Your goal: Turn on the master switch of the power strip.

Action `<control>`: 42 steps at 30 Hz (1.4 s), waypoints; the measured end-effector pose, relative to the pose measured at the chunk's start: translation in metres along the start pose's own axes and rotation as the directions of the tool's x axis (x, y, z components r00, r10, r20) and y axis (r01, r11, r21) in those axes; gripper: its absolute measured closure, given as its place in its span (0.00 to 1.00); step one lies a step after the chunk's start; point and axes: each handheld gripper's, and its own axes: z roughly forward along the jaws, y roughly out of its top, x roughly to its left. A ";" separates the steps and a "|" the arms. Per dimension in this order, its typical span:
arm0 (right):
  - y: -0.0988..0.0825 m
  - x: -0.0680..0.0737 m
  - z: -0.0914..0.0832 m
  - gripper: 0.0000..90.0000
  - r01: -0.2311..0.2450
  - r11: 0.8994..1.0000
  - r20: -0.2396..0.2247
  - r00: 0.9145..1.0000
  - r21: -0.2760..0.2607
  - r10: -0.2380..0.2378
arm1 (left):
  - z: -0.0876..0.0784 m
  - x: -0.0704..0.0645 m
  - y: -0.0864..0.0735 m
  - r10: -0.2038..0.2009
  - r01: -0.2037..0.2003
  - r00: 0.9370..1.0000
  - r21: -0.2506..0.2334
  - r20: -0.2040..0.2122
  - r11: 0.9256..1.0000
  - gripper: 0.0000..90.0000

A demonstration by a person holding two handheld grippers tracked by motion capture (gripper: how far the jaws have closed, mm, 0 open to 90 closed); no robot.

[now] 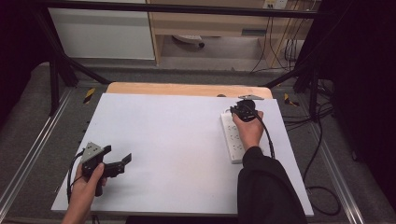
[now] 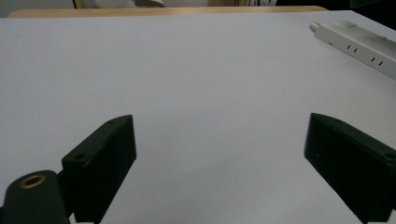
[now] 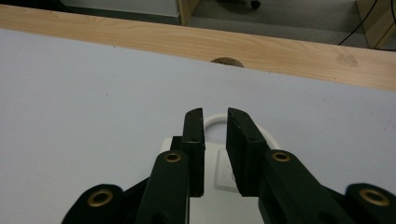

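A white power strip (image 1: 232, 135) lies along the right side of the white tabletop (image 1: 163, 135). My right gripper (image 1: 241, 108) hovers over the strip's far end, held by a hand in a black sleeve. In the right gripper view its jaws stand close together with a narrow empty gap, above the strip's end (image 3: 215, 173) and its looping white cable (image 3: 211, 119). My left gripper (image 1: 119, 155) rests low at the front left, wide open with bare table between its jaws. The left gripper view has the strip (image 2: 359, 44) at its upper right.
A strip of bare wooden table (image 1: 187, 88) runs along the far edge, with a round hole (image 3: 226, 61) in it. Black frame legs (image 1: 53, 79) flank the table. Cables (image 1: 322, 186) trail on the floor at the right. A cabinet (image 1: 210, 23) stands behind.
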 end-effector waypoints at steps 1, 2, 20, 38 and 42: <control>0.000 0.000 0.000 0.83 -0.005 1.000 -0.006 1.000 -0.007 0.005 | 0.000 0.000 0.000 0.000 0.000 1.000 0.001 0.001 1.000 0.10; 0.001 0.000 -0.001 0.82 -0.004 1.000 -0.008 1.000 -0.013 0.004 | 0.000 0.000 0.000 0.000 0.000 1.000 0.000 0.000 1.000 0.10; 0.008 -0.003 -0.011 0.38 -0.085 0.996 -0.043 0.995 -0.014 0.085 | 0.000 0.000 0.000 0.002 -0.002 1.000 0.001 -0.001 1.000 0.10; 0.014 -0.001 -0.039 0.06 -0.031 0.999 -0.048 0.998 -0.022 0.030 | -0.002 0.002 -0.002 -0.006 0.006 1.000 0.006 -0.007 1.000 0.10; 0.015 -0.002 -0.051 0.04 -0.031 0.999 -0.070 0.997 -0.032 0.029 | -0.002 0.003 -0.002 -0.005 0.006 1.000 0.007 -0.010 1.000 0.10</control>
